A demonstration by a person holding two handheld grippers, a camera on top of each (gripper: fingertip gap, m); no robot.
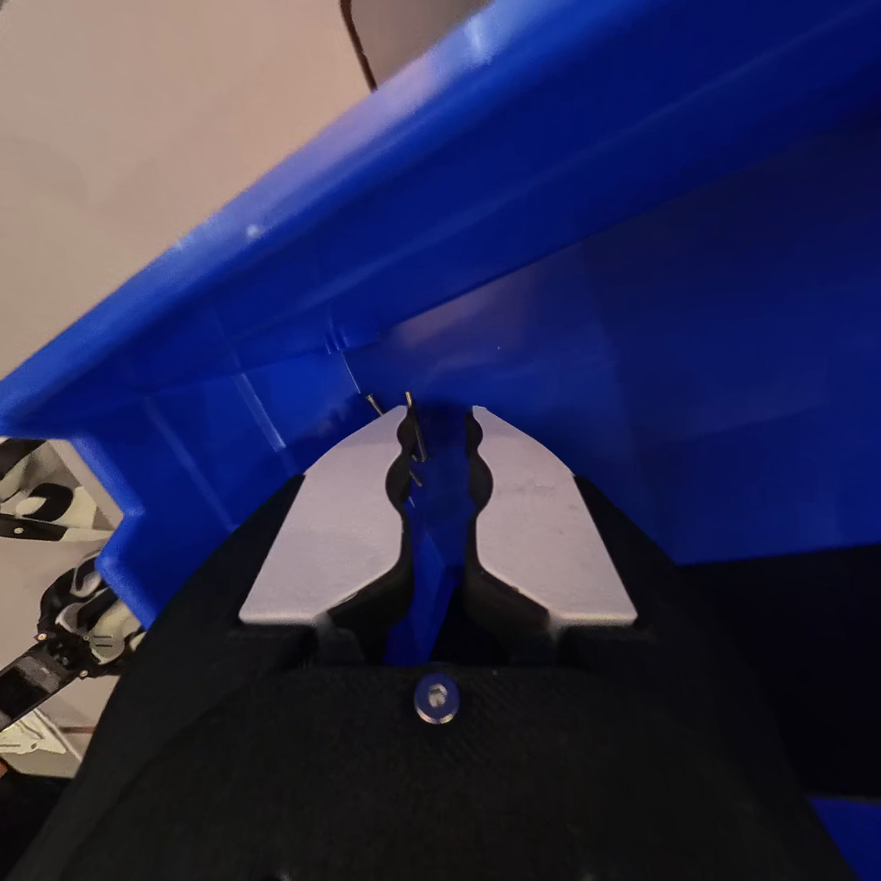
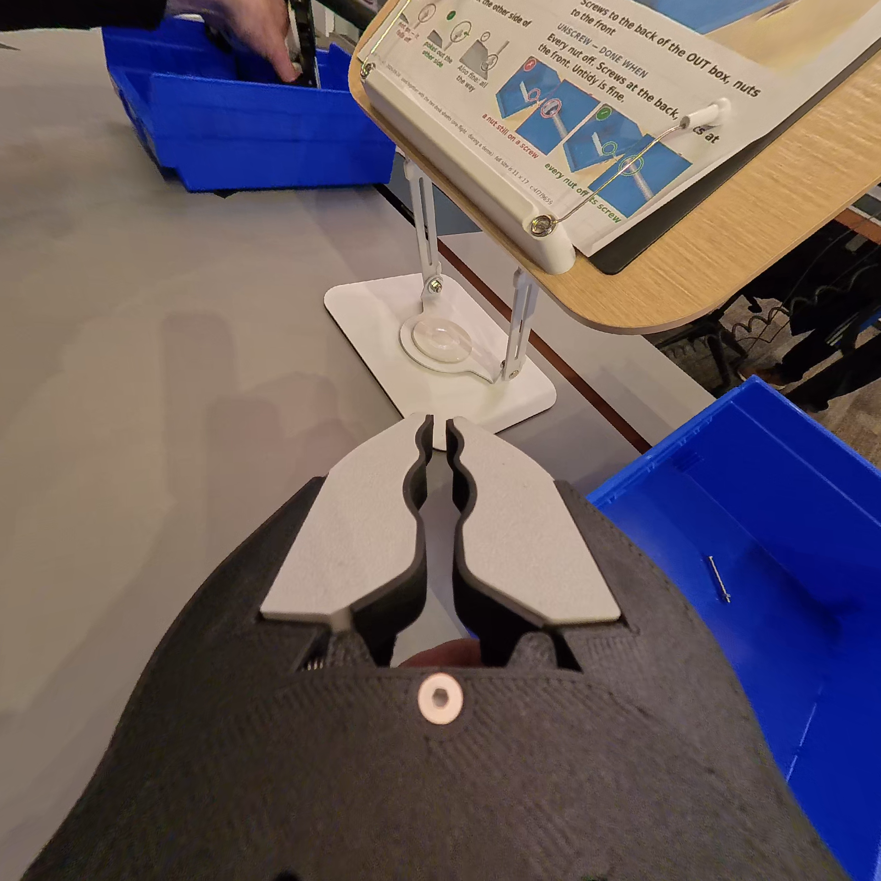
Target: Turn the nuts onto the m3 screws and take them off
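In the left wrist view my left gripper (image 1: 438,422) is open inside a blue bin (image 1: 619,333), low near its corner. Thin dark screws (image 1: 415,431) lie on the bin floor by the left fingertip (image 1: 405,429), one partly between the jaws; none is gripped. In the right wrist view my right gripper (image 2: 439,422) hangs over the grey table (image 2: 167,333), jaws almost together with only a thin slit, nothing visible between them. A second blue bin (image 2: 763,524) at its right holds one screw (image 2: 717,578). No nuts are visible.
A white stand (image 2: 443,343) carries a wooden board with an instruction sheet (image 2: 596,95) just ahead of the right gripper. The far blue bin (image 2: 248,124) has a person's hand (image 2: 267,33) in it. Black-and-white patterned parts (image 1: 57,619) sit left of the bin.
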